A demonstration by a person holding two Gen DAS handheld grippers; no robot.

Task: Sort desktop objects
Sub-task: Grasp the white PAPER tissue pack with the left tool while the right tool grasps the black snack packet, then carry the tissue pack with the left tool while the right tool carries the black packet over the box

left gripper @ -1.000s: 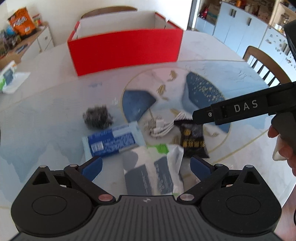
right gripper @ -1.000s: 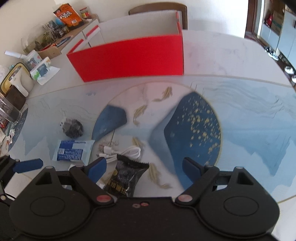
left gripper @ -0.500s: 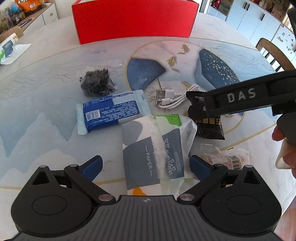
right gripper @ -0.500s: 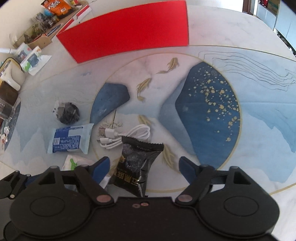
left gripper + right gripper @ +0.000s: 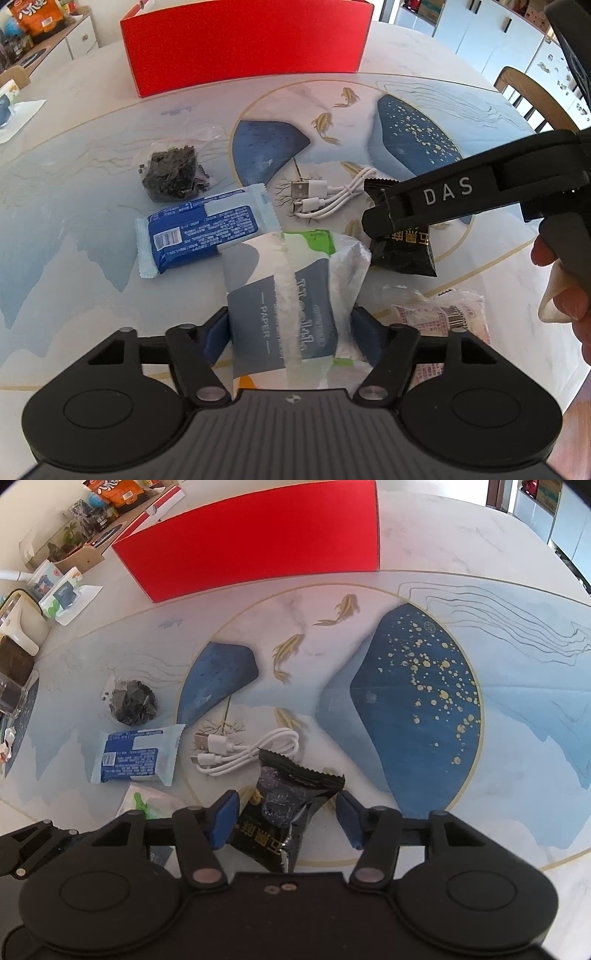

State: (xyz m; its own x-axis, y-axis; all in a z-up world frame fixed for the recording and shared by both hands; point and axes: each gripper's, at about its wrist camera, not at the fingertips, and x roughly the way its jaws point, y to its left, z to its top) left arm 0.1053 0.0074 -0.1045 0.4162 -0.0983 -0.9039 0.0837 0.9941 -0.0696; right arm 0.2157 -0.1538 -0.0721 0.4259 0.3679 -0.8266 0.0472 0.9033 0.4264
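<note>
My left gripper (image 5: 291, 336) has its blue pads pressed on both sides of a grey and white tissue pack (image 5: 291, 295) that lies on the mat. My right gripper (image 5: 282, 818) is open around a black snack packet (image 5: 288, 805); its left pad touches the packet, its right pad stands apart. The right gripper's side also shows in the left wrist view (image 5: 443, 195) over the black packet (image 5: 402, 251). A white USB cable (image 5: 243, 753), a blue wrapped bar (image 5: 136, 757) and a clear bag of dark pieces (image 5: 133, 701) lie nearby.
A red box (image 5: 247, 44) stands at the far side of the table. A pink labelled packet (image 5: 443, 317) lies at the right of the tissue pack. The patterned mat (image 5: 424, 686) covers the table. Cabinets with clutter (image 5: 55, 572) stand at the left, a chair (image 5: 532, 99) at the right.
Both grippers dropped lower and closer to the table. The left jaws narrowed onto the tissue pack. The right jaws narrowed around the black packet.
</note>
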